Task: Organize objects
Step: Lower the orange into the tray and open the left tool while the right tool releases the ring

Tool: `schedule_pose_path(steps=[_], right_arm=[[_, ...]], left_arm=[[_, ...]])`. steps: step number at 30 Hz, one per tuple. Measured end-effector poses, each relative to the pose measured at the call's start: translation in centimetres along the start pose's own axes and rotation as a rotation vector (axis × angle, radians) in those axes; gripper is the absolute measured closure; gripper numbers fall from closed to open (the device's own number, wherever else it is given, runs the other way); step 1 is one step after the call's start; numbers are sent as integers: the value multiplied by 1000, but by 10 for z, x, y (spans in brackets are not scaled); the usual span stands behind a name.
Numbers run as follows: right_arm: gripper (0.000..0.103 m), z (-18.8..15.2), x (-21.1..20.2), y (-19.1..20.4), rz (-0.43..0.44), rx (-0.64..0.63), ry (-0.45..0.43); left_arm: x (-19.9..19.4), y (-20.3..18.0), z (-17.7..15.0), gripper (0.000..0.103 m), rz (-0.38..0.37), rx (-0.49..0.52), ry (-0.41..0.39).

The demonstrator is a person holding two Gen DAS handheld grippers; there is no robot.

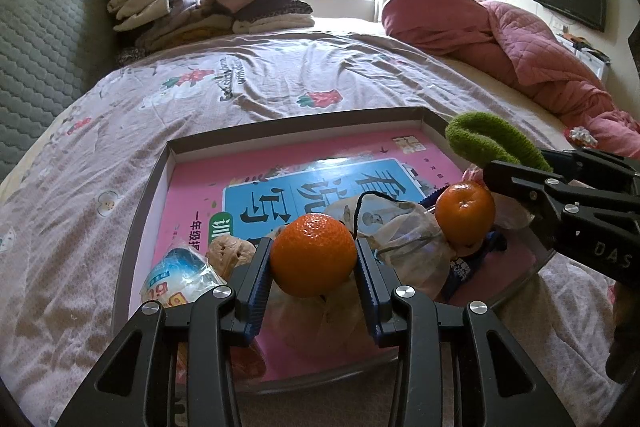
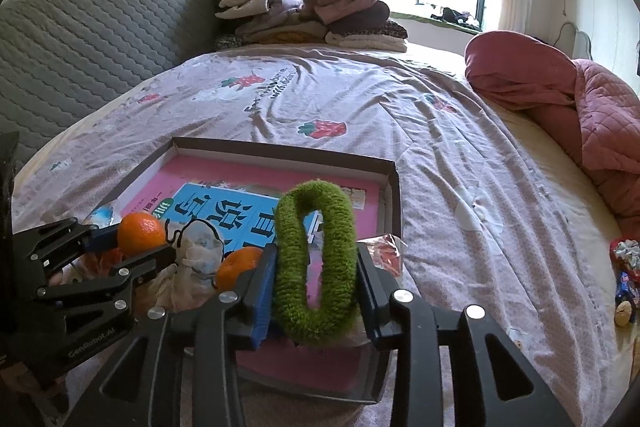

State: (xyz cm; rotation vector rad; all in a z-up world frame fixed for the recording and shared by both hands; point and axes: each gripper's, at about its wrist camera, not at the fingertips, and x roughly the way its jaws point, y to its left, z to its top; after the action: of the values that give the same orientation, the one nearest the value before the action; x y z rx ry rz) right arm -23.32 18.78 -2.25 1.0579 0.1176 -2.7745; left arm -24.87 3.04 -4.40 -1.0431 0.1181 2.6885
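Orange tangerine [image 1: 313,254] sits pinched in left gripper [image 1: 314,263] fingers, ready for box [image 1: 280,121]; right gripper [image 2: 316,283] fingers barely hug green scrunchie [image 2: 316,259] at 2 o'clock.

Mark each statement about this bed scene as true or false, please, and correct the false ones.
1. The left gripper holds an orange. True.
2. The green fuzzy ring sits between the right gripper's fingers. True.
3. The shallow box is lined with a blue book. False: the pink book lies in it, pink with a blue panel.
4. A second orange lies in the box. True.
5. The folded clothes are stacked inside the box. False: they sit at the far end of the bed.
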Motion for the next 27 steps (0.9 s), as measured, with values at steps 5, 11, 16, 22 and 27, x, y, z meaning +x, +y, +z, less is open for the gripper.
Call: schedule_pose_path(steps=[5,11,16,22,27], right_arm=[[61,1,-3,-2,-2,11,-6],[52,1,-4,0,3,-8,5],[52,1,-7,2,-1,-9,-5],[52,3,-11,3,5,-7,-15],[52,4,-12,5,6,-14,-16]], left_arm=[[-1,1,1,62,-3,-11,-3],[-2,1,1,60,6,-5,-7],[-3,1,1,60,5,-5,-8],[-4,2,3,59,2,-13,-16],[-5,2,3,59,3,-12,-16]])
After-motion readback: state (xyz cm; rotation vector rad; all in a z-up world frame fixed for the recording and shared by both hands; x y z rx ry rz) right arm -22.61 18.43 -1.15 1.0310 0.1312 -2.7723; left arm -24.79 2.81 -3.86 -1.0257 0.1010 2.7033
